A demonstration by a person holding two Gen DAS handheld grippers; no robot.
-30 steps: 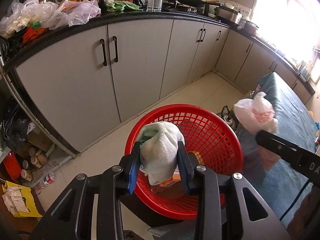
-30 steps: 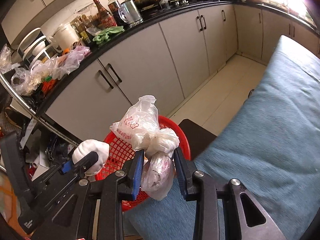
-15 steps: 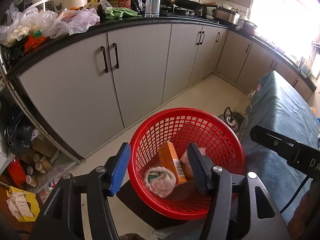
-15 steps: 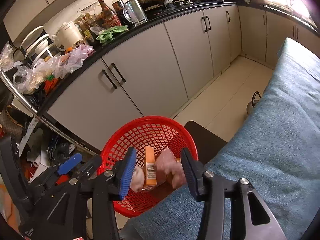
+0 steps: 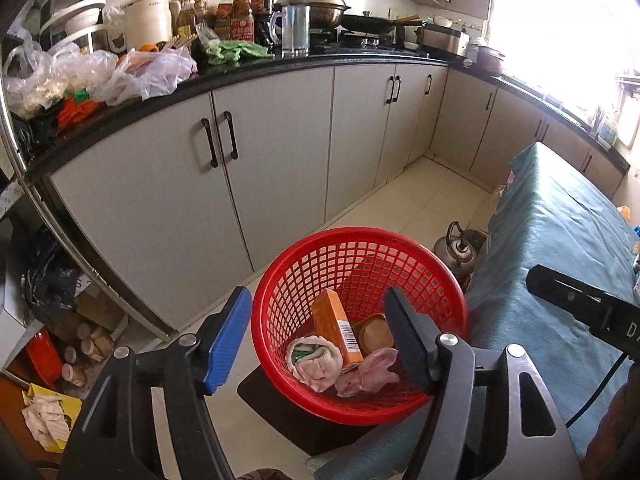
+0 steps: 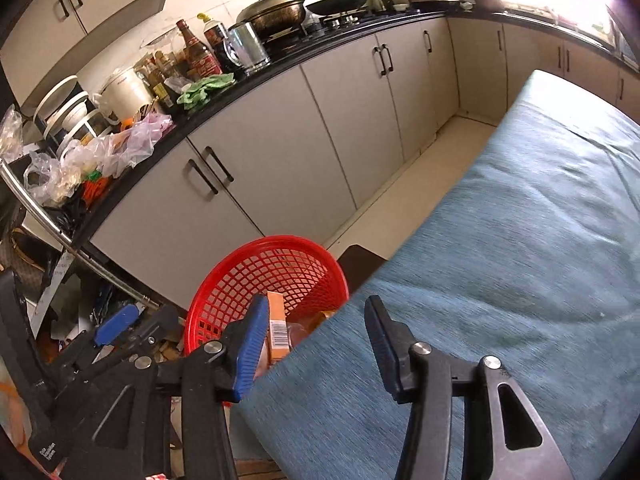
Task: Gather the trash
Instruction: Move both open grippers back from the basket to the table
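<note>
Over the blue table point(image 6: 520, 240), both tongs point(image 5: 316, 336) point(image 6: 316, 344) gape above the red basket point(image 5: 360, 264).

baskets: 1 red basket point(image 5: 360, 256) | orange box point(image 5: 336, 326): 1 | white wad point(image 5: 316, 362): 1 | pink bag point(image 5: 370, 372): 1 | kettle point(image 5: 456, 250): 1

1. Grey cabinets point(image 5: 280, 152) with black handles run along the wall under a cluttered black desk point(image 5: 256, 66).
2. Cream tiled floor point(image 5: 432, 200).
3. Bright window point(image 5: 568, 20) on the right.
4. Blue-covered bed point(image 6: 520, 260).

Basket point(image 5: 360, 264) left of table point(image 5: 560, 240)
</note>
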